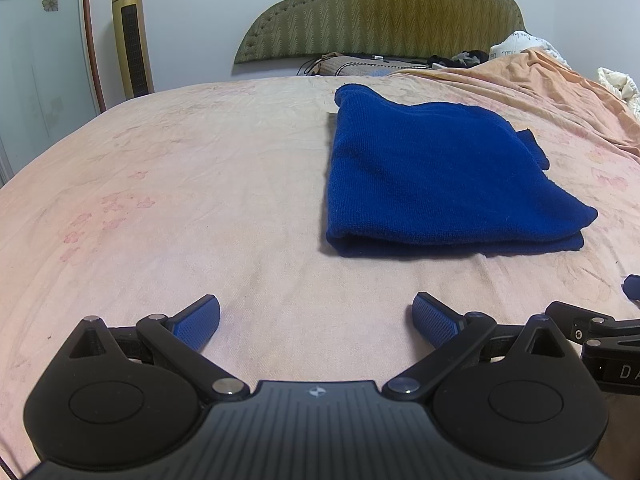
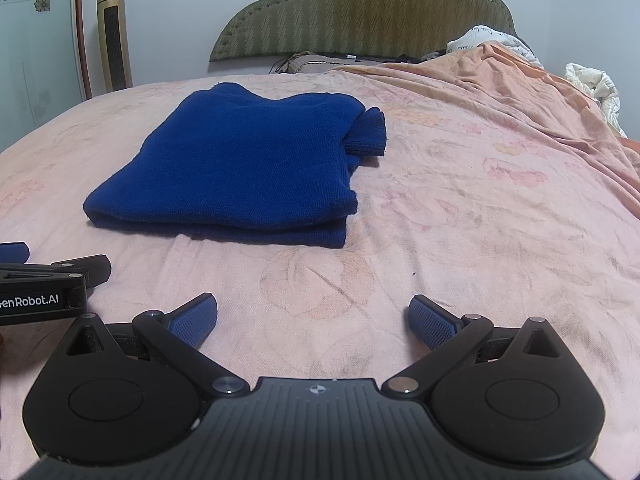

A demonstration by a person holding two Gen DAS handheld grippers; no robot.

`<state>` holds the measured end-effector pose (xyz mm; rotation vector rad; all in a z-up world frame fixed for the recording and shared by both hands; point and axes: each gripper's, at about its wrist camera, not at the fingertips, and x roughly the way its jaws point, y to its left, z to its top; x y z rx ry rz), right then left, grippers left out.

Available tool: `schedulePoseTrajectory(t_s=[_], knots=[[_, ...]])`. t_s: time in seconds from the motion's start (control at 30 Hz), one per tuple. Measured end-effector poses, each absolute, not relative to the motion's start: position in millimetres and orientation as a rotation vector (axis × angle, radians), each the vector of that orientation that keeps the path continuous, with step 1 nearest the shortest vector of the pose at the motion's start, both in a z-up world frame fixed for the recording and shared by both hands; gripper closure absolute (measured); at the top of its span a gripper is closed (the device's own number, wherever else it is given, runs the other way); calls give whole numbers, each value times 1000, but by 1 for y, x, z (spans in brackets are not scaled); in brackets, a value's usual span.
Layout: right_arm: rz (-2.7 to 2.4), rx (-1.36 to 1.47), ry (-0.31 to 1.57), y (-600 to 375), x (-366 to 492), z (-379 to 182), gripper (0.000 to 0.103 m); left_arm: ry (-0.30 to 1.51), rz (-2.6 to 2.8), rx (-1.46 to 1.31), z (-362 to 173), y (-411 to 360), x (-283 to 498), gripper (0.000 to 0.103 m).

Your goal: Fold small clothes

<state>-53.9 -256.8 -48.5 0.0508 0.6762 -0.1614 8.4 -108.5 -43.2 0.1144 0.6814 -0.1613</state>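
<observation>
Both your left gripper (image 1: 316,322) and right gripper (image 2: 313,322) hover with jaws apart, empty; the blue sweater (image 2: 240,168) looks folded on the bed (image 2: 460,240), so next tuck its stray cuff (image 2: 368,132).

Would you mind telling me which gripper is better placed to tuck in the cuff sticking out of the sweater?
Probably the right gripper: the cuff pokes out on the sweater's right side, nearer its line. The left gripper would have to cross over. Both are open.
</observation>
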Motion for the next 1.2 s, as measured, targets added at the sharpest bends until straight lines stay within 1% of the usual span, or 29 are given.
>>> schedulePoseTrajectory(t_s=[0.67,1.2], knots=[[-163,58,674,-256,-54,-49,0,707,-174,128,-39,-109,9,0],[-172,56,669,-256,-64,-34,0,745,-164,142,-32,-104,5,0]])
